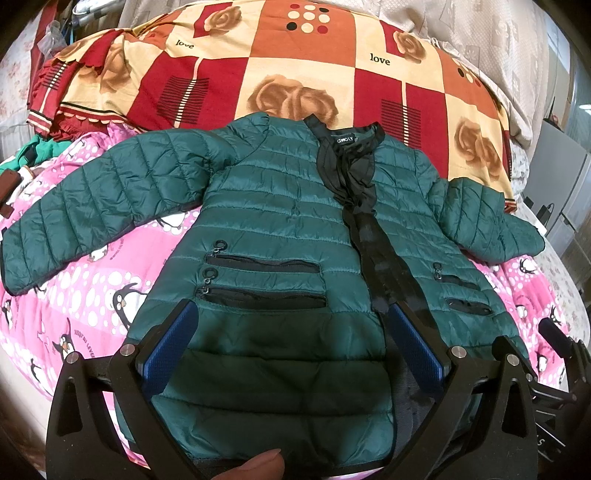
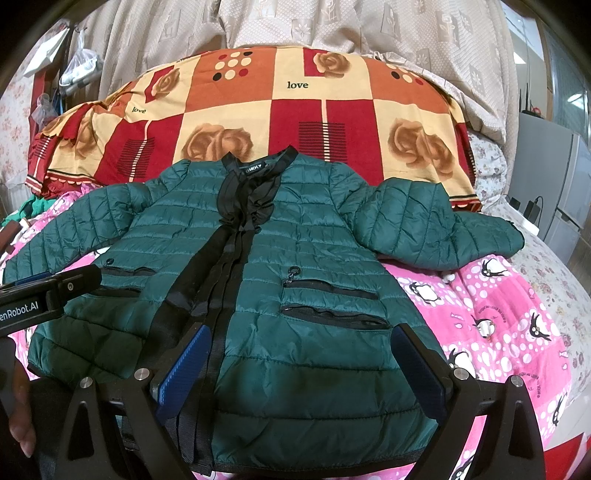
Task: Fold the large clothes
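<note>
A dark green quilted jacket (image 1: pixel 273 206) lies flat and face up on a pink penguin sheet, collar away from me, both sleeves spread out. It also fills the right wrist view (image 2: pixel 314 251). A black zip band (image 1: pixel 373 243) runs down its front. My left gripper (image 1: pixel 291 321) is open and hovers over the jacket's left lower half, near the hem. My right gripper (image 2: pixel 299 343) is open over the right lower half. The left gripper's body also shows at the left edge of the right wrist view (image 2: pixel 51 288).
A pink penguin sheet (image 2: pixel 498 317) covers the bed. A red, orange and cream rose blanket (image 1: pixel 295 70) lies bunched beyond the collar. Beige curtains (image 2: pixel 295 26) hang behind. Green cloth and clutter (image 1: pixel 26 155) sit at the far left. A grey cabinet (image 2: pixel 554 177) stands at the right.
</note>
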